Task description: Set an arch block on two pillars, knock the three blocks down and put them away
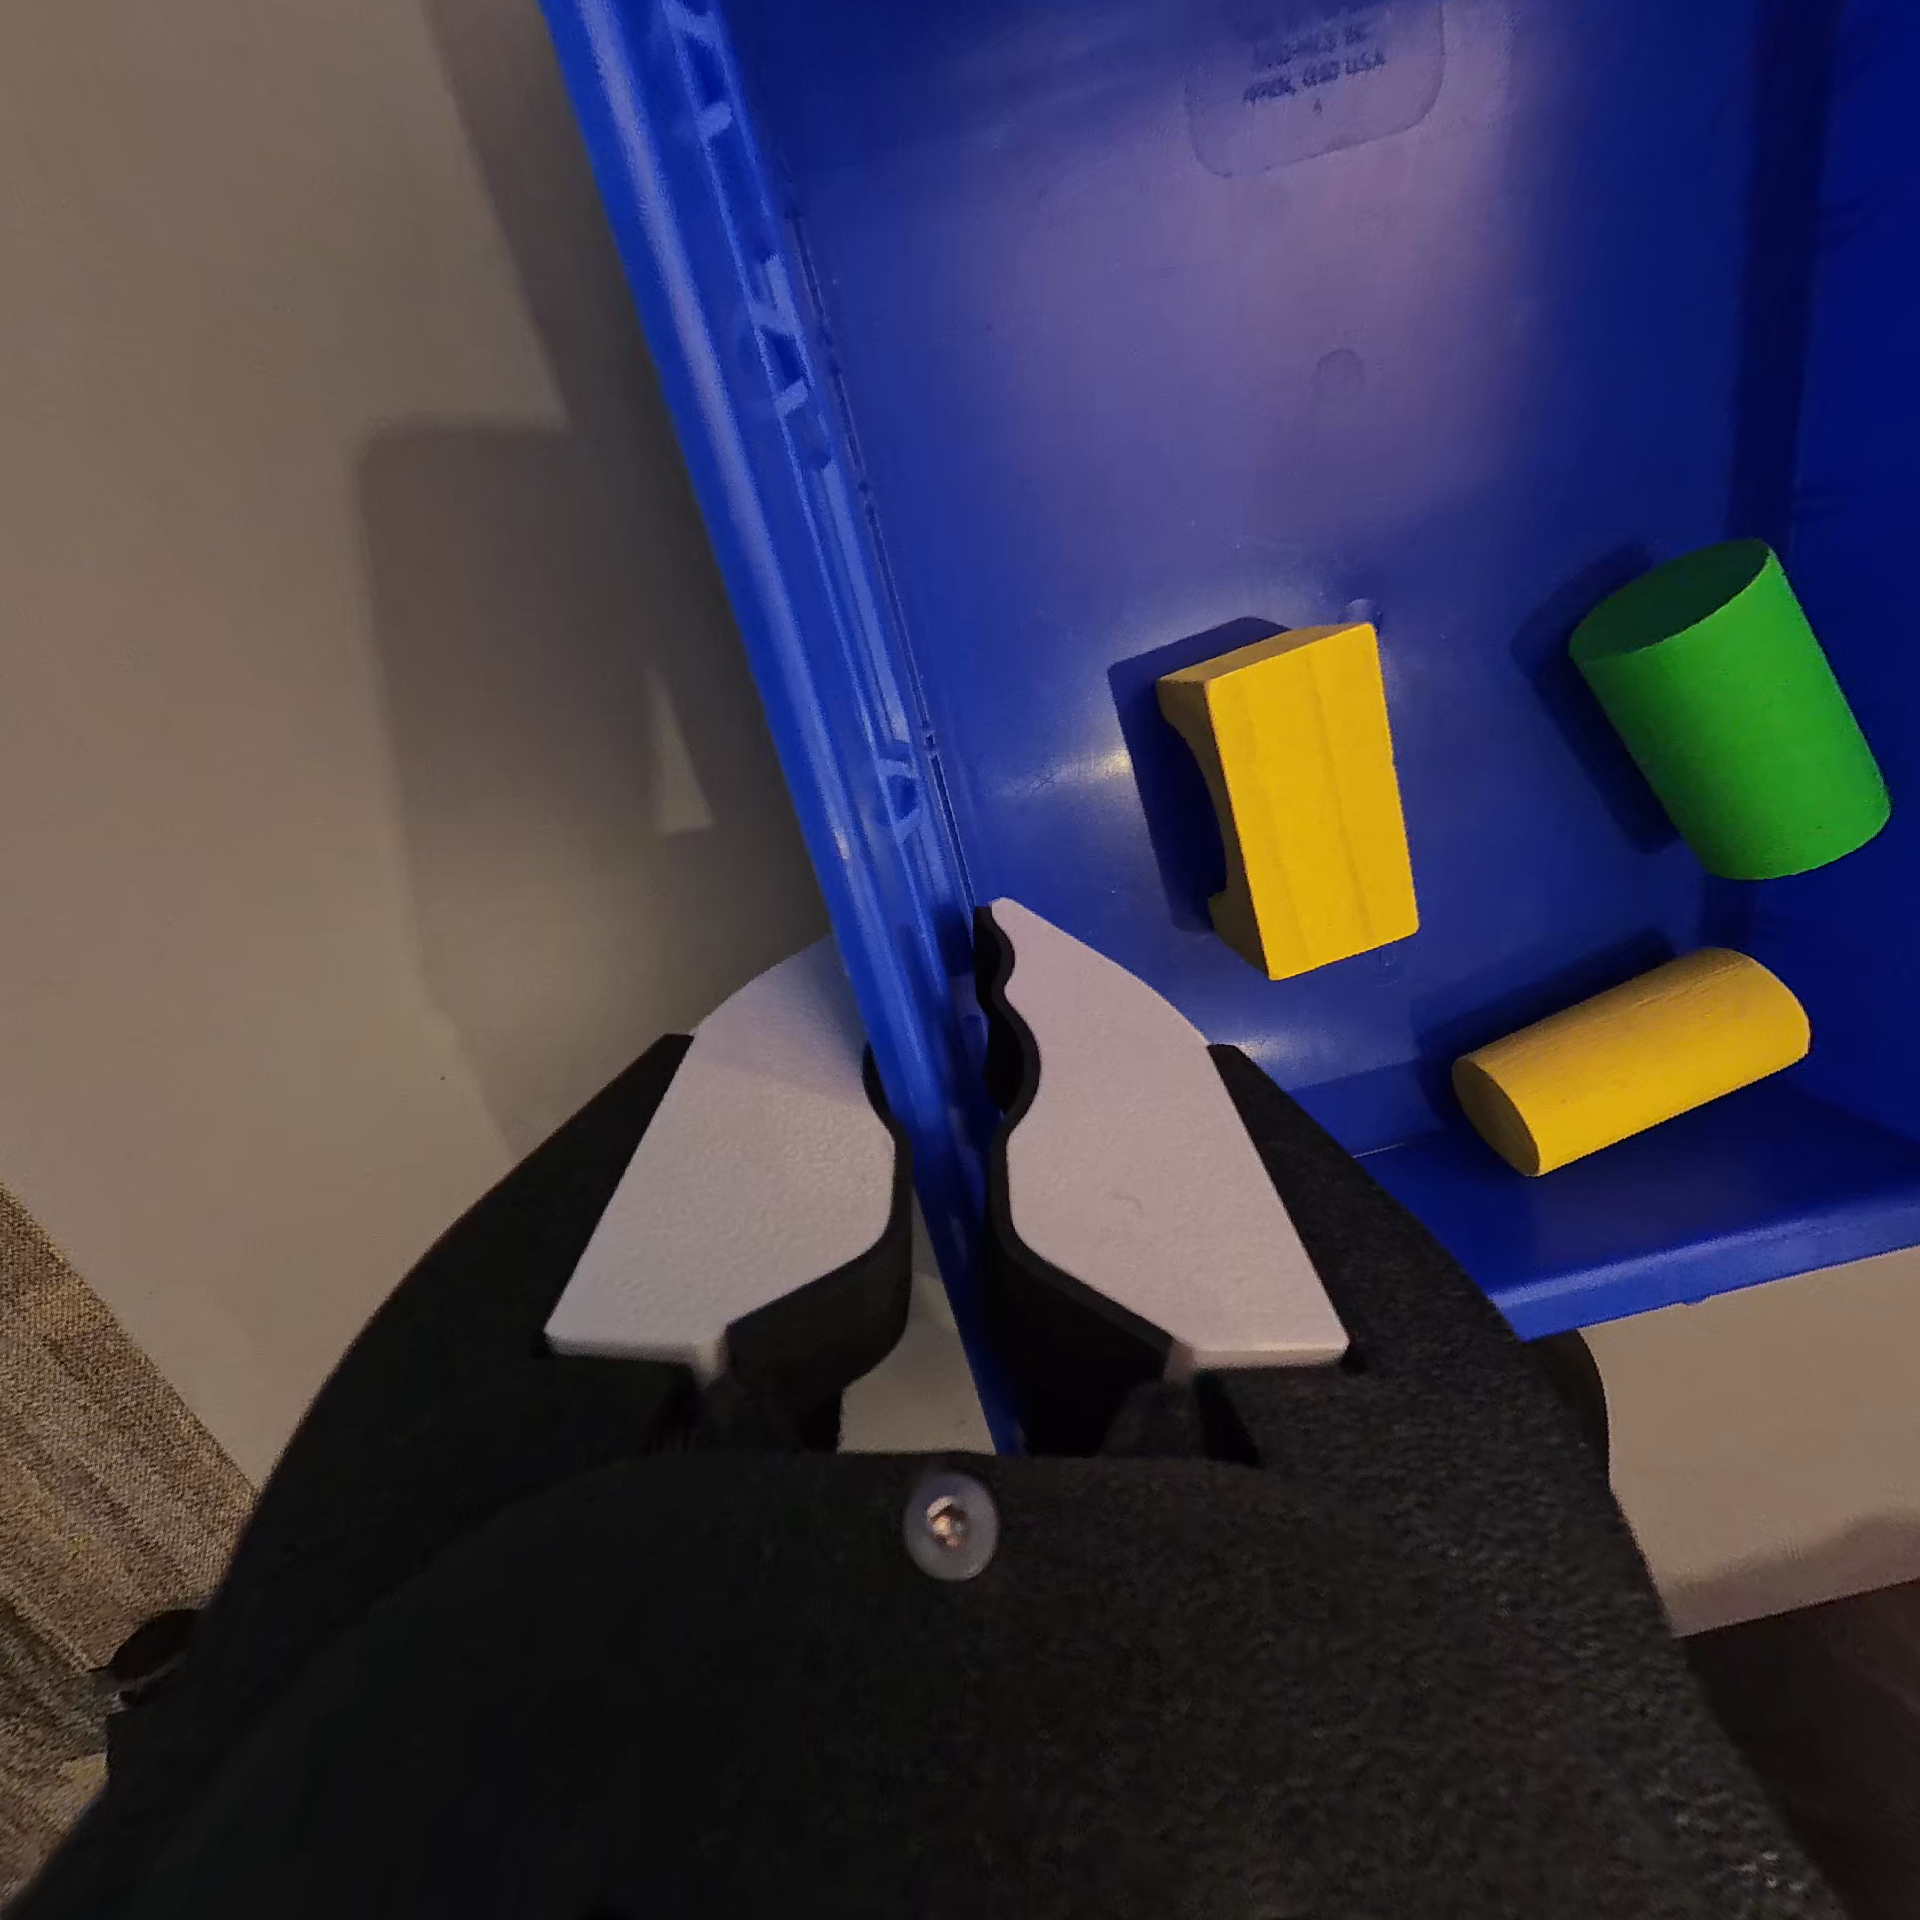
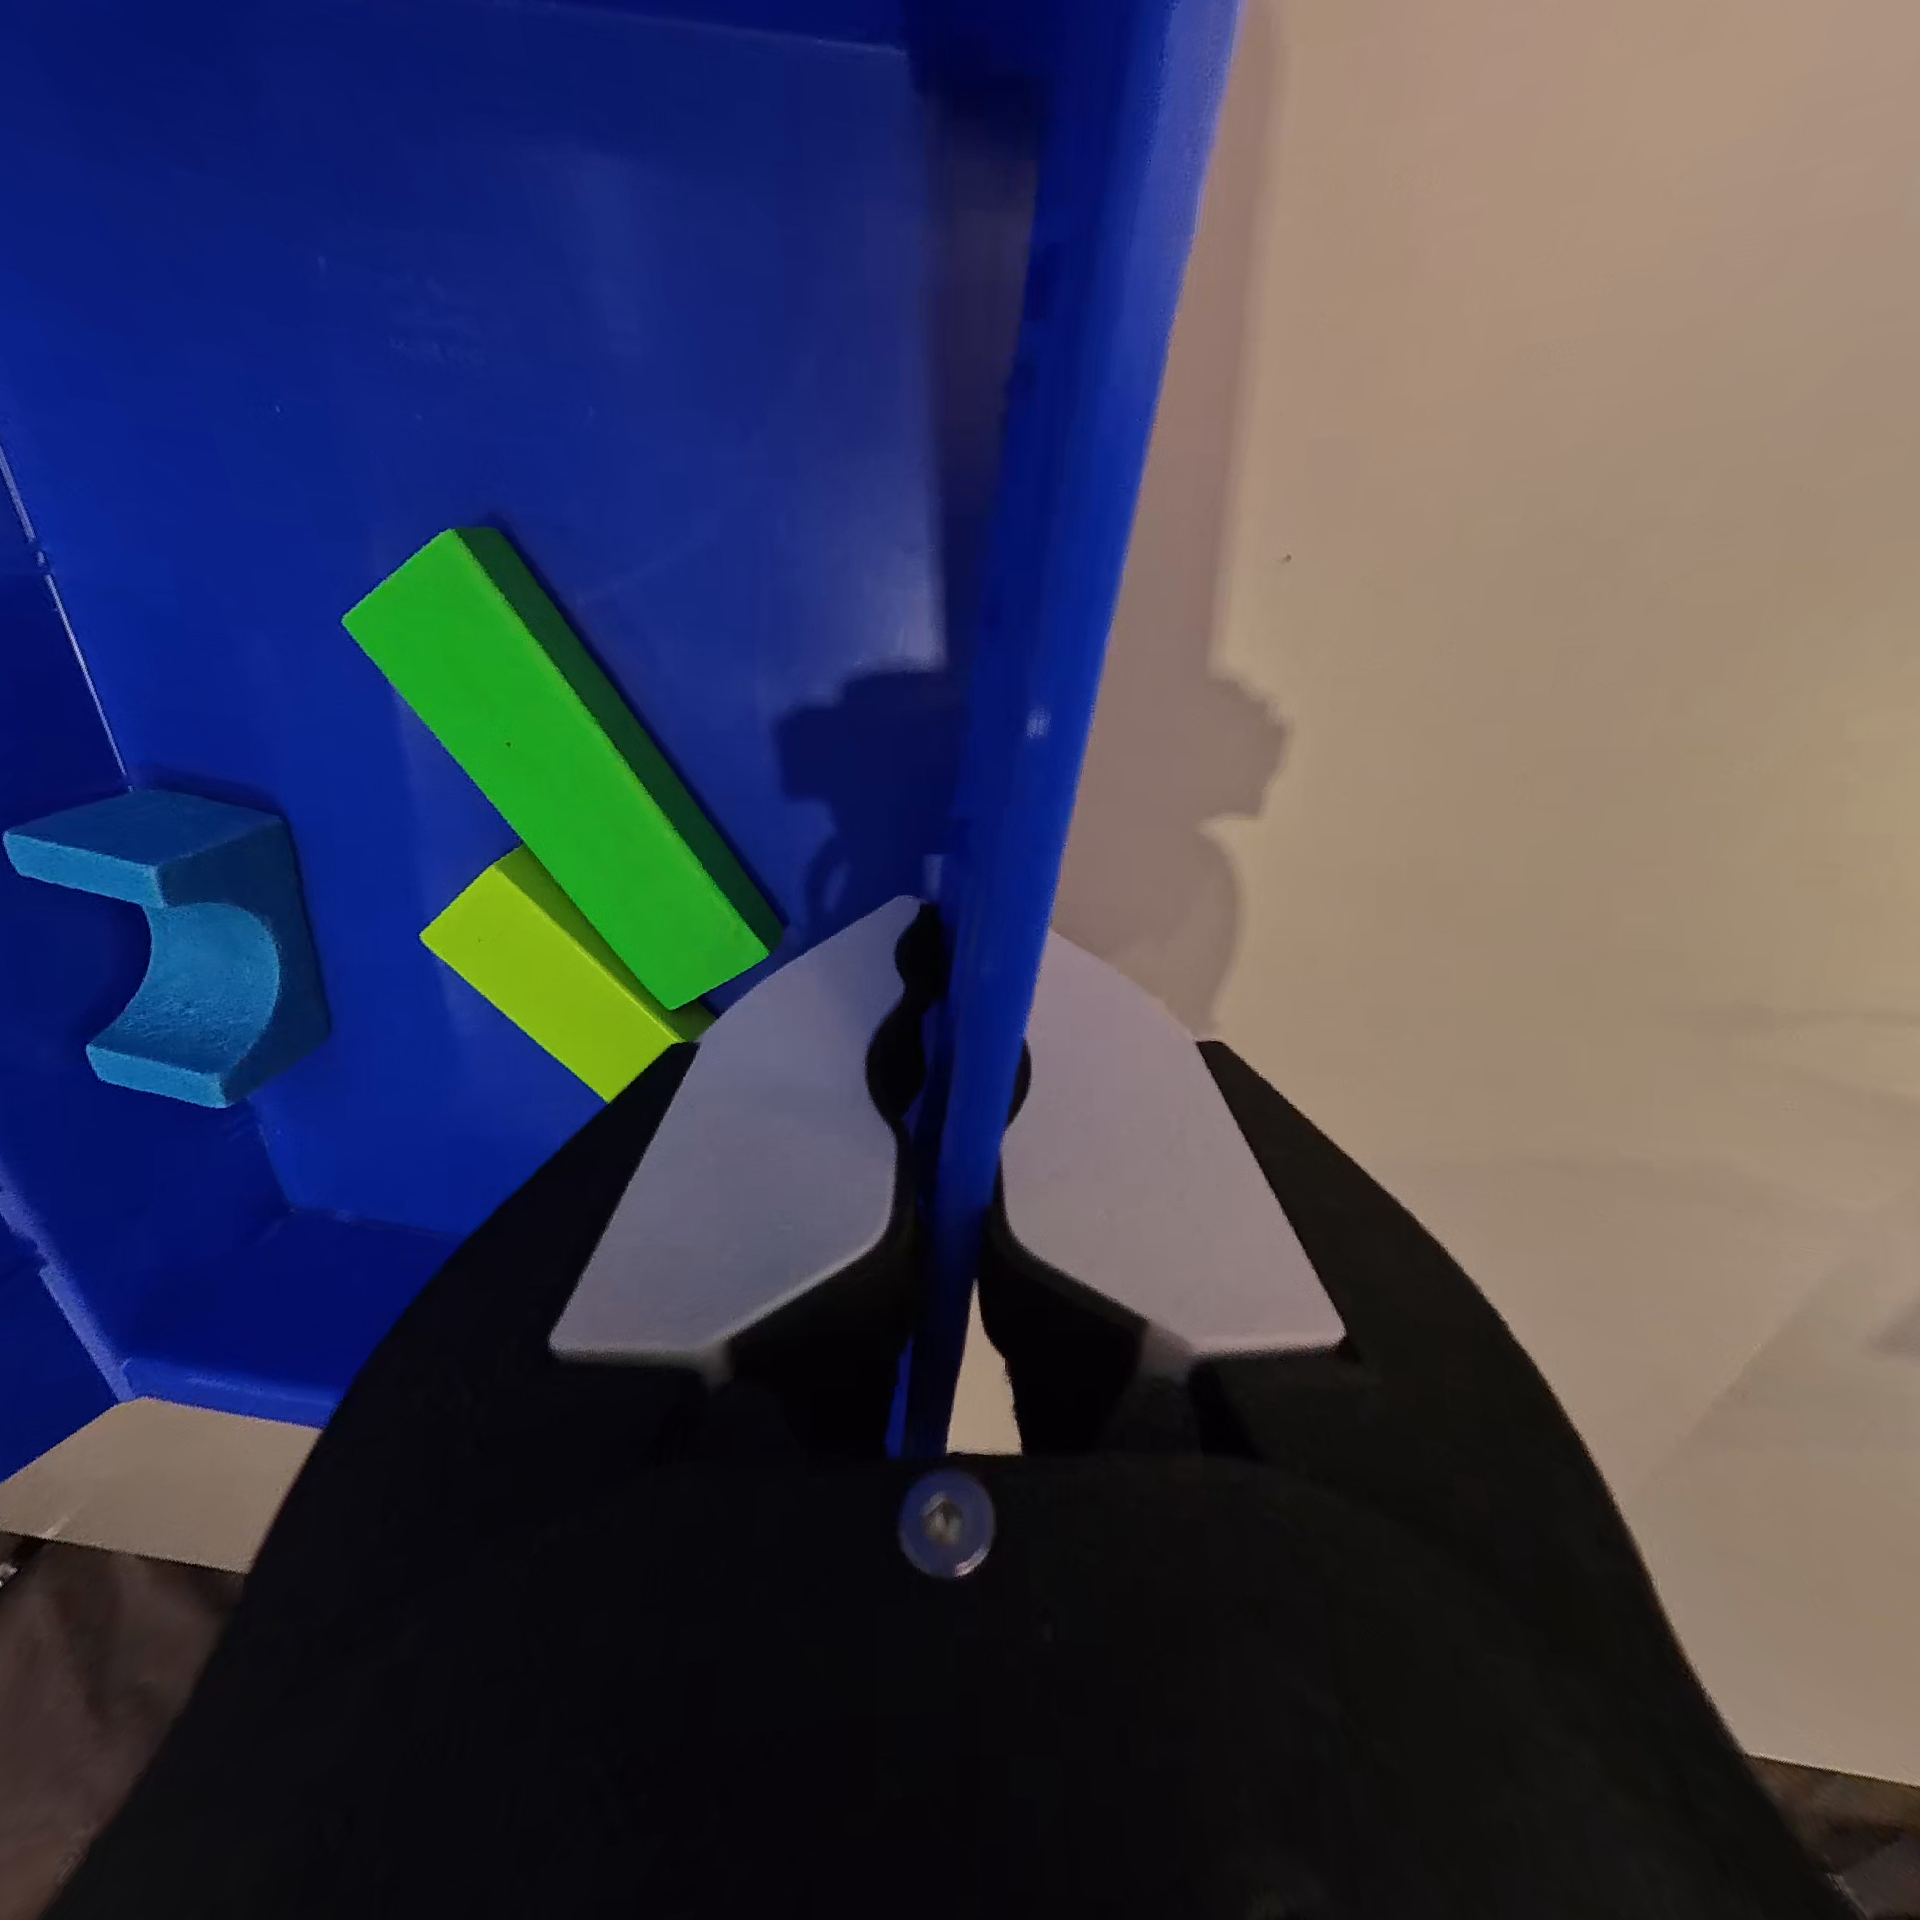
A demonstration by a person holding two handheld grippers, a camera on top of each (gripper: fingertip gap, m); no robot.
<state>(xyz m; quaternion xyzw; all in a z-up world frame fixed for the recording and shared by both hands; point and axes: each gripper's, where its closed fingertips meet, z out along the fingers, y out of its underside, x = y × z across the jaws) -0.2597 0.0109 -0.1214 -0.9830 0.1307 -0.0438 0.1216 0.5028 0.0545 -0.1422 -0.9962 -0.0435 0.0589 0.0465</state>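
A blue plastic bin (image 1: 1143,416) holds loose wooden blocks. In the left wrist view a yellow arch block (image 1: 1299,800), a green cylinder (image 1: 1725,717) and a yellow half-round block (image 1: 1631,1060) lie on its floor. My left gripper (image 1: 940,997) is shut on the bin's left wall. In the right wrist view the bin (image 2: 520,260) holds a blue arch block (image 2: 197,956), a long green bar (image 2: 561,769) and a lime block (image 2: 561,977) partly under it. My right gripper (image 2: 971,966) is shut on the bin's right wall.
The bin rests on a pale white tabletop (image 1: 312,623), which also shows in the right wrist view (image 2: 1558,727). The table's near edge (image 1: 1766,1558) runs below the bin. A woven grey-brown surface (image 1: 83,1455) lies beyond the table's lower left edge. One gripper's finger ends stand about 75 cm off the other's.
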